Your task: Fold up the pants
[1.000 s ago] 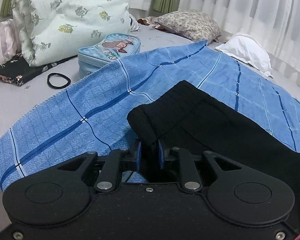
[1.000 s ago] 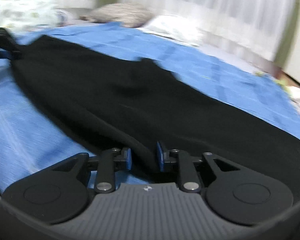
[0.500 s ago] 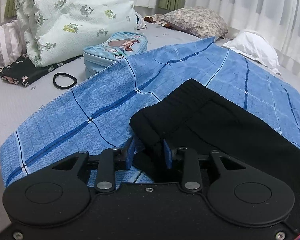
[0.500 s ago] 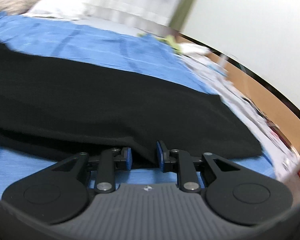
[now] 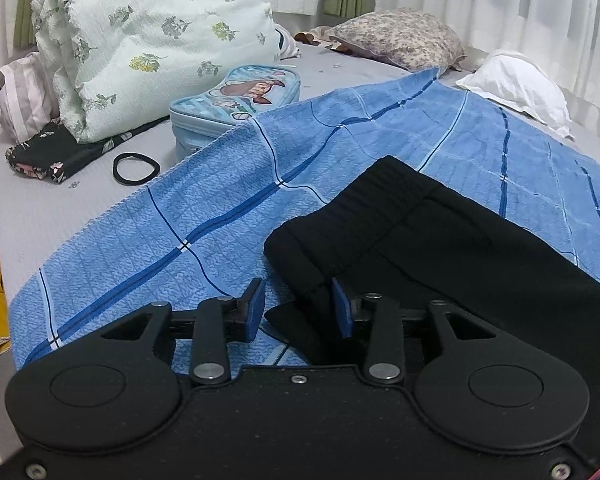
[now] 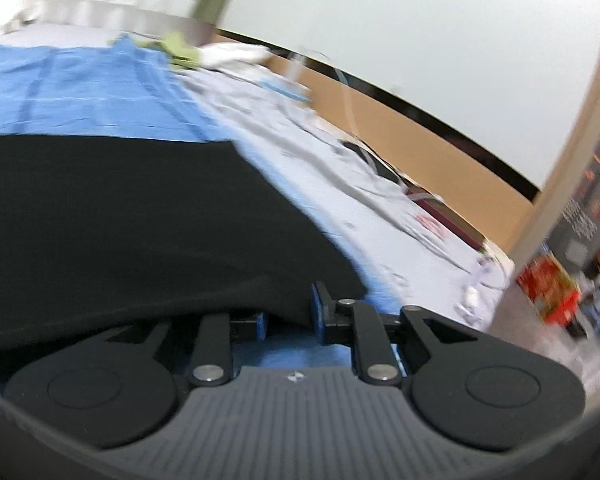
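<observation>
Black pants [image 5: 440, 240] lie folded lengthwise on a blue checked blanket [image 5: 220, 208]; the ribbed waistband end is nearest the left gripper. My left gripper [image 5: 298, 308] is open, its blue pads apart, with the waistband's near corner lying loosely between them. In the blurred right wrist view the pants [image 6: 140, 208] spread left, and their leg end lies between the pads of my right gripper [image 6: 288, 316], which stands open.
A folded floral quilt [image 5: 148, 40], a cartoon zip case [image 5: 236, 100] and a black hair band [image 5: 136, 168] lie at the back left. Pillows [image 5: 400, 36] rest by the curtains. A wooden floor [image 6: 420, 136] and boxes [image 6: 572, 264] lie beyond the bed's right edge.
My left gripper has opened and let go of the waistband. My right gripper has swung right along the pants to the leg end and its jaws have widened.
</observation>
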Motion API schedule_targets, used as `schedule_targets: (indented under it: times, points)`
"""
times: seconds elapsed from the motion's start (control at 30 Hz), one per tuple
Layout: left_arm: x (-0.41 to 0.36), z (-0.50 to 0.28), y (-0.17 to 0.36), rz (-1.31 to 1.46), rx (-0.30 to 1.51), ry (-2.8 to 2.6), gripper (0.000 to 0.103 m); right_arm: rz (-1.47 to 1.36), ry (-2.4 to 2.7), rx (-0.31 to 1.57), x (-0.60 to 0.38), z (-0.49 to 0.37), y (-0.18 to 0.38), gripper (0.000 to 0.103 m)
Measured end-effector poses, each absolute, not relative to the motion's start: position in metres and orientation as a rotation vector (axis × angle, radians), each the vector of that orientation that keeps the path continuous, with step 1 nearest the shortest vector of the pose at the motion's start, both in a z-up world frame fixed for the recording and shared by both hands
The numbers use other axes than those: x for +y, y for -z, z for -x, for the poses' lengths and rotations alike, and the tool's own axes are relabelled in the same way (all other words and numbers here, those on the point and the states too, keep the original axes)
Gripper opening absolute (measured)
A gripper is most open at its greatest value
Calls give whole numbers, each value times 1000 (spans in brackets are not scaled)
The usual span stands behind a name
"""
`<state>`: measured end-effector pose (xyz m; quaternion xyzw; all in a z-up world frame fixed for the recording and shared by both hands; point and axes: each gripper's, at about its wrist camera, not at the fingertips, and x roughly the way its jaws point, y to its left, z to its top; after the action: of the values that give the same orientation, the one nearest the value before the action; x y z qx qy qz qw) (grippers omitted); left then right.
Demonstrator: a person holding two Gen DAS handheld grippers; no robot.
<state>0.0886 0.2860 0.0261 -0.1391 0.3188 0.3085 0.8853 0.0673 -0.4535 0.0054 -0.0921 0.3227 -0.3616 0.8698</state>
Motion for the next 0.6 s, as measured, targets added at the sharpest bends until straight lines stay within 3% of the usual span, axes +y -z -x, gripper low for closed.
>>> schedule_targets:
  times: [0.07,0.13,0.2,0.23,0.37,0.5,0.6]
  points:
    - [285,-89,-26,280,664,-650,39,151,782,676,-472,-66,-8,39]
    - [279,-89,-28,247,665,-659,39,95,811,674,-484,-61,-16,51]
    - [268,-91,-32,189,674,-654,38,53,826,662,-487,-53,-26,80]
    - [261,-92,-36,161,674,-648,38,36,820,659,-486,-48,-30,84]
    - [240,-88,-58,148,623,-627,54,15,781,634,-475,-44,-51,91]
    - [212,-82,-92,66,506,-609,88,23,688,560,-448,-45,-79,103]
    - [189,-79,-113,6,451,-579,90,43,592,509,-418,-52,-99,103]
